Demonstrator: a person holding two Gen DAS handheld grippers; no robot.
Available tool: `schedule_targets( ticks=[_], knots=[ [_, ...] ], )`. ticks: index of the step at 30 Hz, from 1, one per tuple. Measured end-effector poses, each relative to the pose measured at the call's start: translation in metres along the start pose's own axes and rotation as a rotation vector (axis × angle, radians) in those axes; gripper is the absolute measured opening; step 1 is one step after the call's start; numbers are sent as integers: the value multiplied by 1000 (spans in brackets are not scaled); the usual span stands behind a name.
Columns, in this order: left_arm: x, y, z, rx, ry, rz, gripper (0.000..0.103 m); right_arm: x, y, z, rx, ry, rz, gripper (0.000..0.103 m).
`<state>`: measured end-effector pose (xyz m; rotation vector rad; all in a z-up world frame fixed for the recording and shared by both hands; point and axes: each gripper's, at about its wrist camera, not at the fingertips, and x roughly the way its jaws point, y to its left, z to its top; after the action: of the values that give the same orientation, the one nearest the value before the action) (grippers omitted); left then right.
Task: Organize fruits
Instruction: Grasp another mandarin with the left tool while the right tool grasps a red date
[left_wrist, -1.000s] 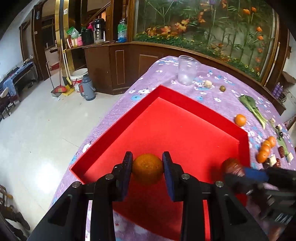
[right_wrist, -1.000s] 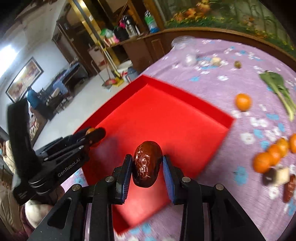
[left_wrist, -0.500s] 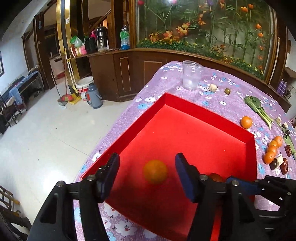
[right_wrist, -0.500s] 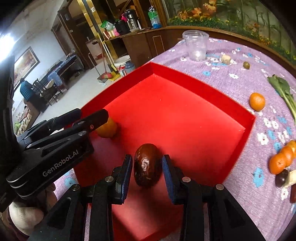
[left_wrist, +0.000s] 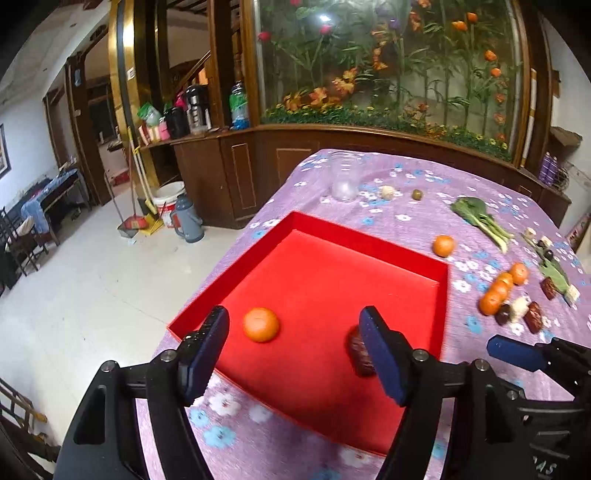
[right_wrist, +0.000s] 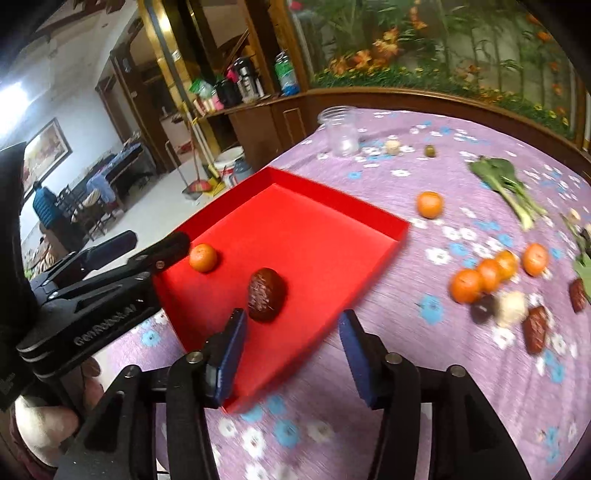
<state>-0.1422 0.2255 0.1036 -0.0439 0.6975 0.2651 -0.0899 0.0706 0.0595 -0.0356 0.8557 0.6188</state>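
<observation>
Red tray (left_wrist: 441, 275) taken as landmark throughout, lying near the bench (left_wrist: 406, 173) edge on the purple flowered cloth

Inside tray, near its front-left corner: one orange (left_wrist: 260, 324), resting free on the tray floor, nothing touching it. Just to its right, also inside tray: dark date (right_wrist: 265, 294), lying loose. Both set apart from each other, presumably to start two groups by kind

Left gripper (left_wrist: 295, 349) hung above tray's front edge, fingers just been opening, spread wide, nothing between the pads; orange seen past them on the tray floor, clear of both. Read as a release done

Right gripper (right_wrist: 291, 356) over tray's front-right corner, fingers likewise just been opening, about half apart, empty; date beyond the left finger, not touched

Right of tray, on the cloth, not yet sorted: single orange (right_wrist: 429, 204) near tray's far-right corner; row of oranges (right_wrist: 487, 275) further right with dark dates (right_wrist: 535, 328) and pale pieces beside them. Leafy greens (right_wrist: 506, 184) beyond, likely not fruit, left out

Behind tray: clear plastic cup (left_wrist: 344, 177), upright

Judged early in the sort; most fruit outside tray
</observation>
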Motion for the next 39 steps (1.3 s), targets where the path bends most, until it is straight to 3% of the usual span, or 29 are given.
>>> schedule_targets(
  ticks=[5, 10, 15, 20, 30, 39],
  knots=[
    [-14, -28, -1, 44, 9, -71, 76, -27, -45, -22, 83, -30, -27, 59],
    [-11, -60, -3, 70, 41, -155, 77, -54, -119, -51, 236, -54, -100, 59],
    [13, -107, -12, 107, 128, -279, 77, -76, -178, -71, 347, -75, -172, 59],
    [29, -138, -19, 161, 166, -339, 76, -79, -202, -68, 365, -72, -195, 59],
    [62, -167, 2, 209, 141, -318, 76, -42, -201, -36, 286, -21, -191, 59],
    [80, -190, -5, 295, 144, -234, 76, -19, -201, -28, 225, 9, -238, 59]
  ],
)
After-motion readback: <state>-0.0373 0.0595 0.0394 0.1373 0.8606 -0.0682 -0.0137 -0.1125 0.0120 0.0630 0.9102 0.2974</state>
